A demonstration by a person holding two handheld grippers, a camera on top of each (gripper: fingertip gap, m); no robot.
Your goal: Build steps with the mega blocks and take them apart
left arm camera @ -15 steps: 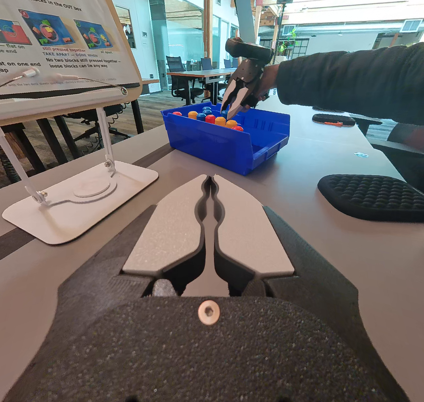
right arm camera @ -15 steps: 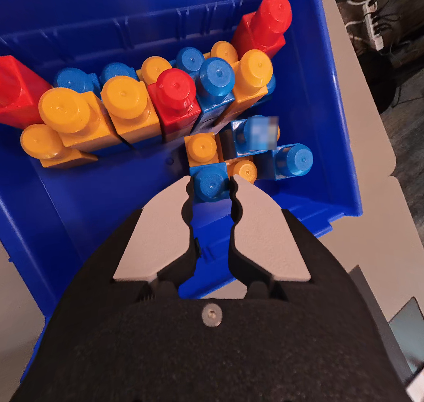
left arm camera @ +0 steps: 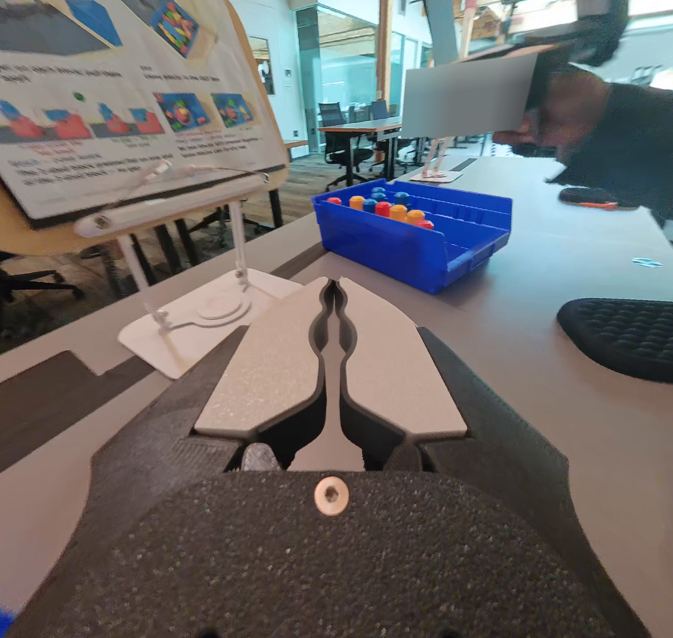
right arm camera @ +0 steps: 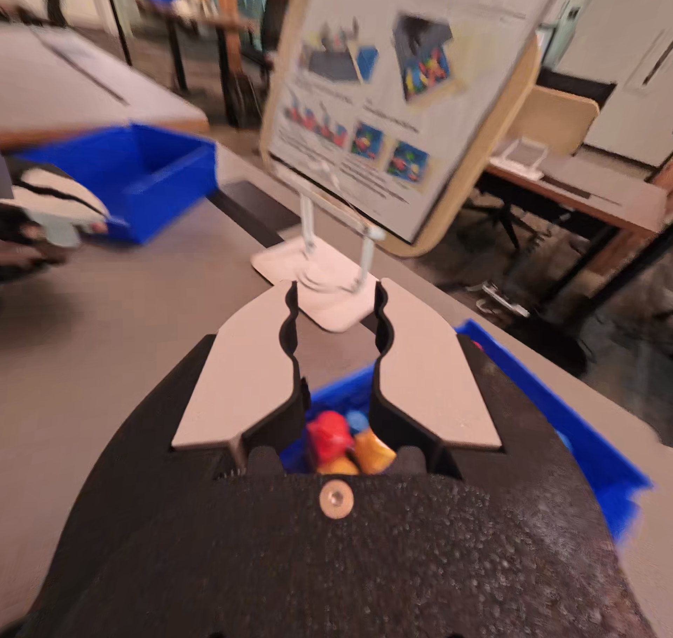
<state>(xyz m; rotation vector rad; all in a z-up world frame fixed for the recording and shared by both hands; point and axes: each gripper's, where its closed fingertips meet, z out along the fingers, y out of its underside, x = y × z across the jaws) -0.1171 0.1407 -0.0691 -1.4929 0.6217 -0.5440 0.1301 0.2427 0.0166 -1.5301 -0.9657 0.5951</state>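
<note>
My left gripper (left arm camera: 335,282) is hovering low over the grey table (left arm camera: 528,329), its 2 pale, grainy fingers (left arm camera: 276,362) pressed almost tip to tip, with only a thin wavy slit between their scalloped black inner edges; nothing is sitting in that slit. The black body behind them is looking rough and pebbled, with 1 round screw in the middle.

Ahead, the blue bin (left arm camera: 400,252) is resting on the table, glossy plastic with a low front lip. The blocks (left arm camera: 382,208) are standing inside it toward its far left end, only their rounded red, orange and blue studs peeking above the wall. To the right a black dimpled mat (left arm camera: 626,336) is lying flat. To the left, the white stand (left arm camera: 204,314) is propping up a picture sheet (left arm camera: 127,85) on thin rods. A dark sleeve (left arm camera: 626,139) is blurring at the upper right.

My right gripper (right arm camera: 337,285) is floating above the bin (right arm camera: 568,416), jaws parted wide and holding nothing. Between the finger roots I am seeing red and orange blocks (right arm camera: 335,438) down in it, smeared by motion. Beyond my tips the stand's base (right arm camera: 327,267) is sitting on the table (right arm camera: 145,311), the sheet (right arm camera: 393,103) tilting above it. A 2nd bin (right arm camera: 145,176) is lying at far left, well apart, with the left gripper (right arm camera: 54,201) just in front of it.
</note>
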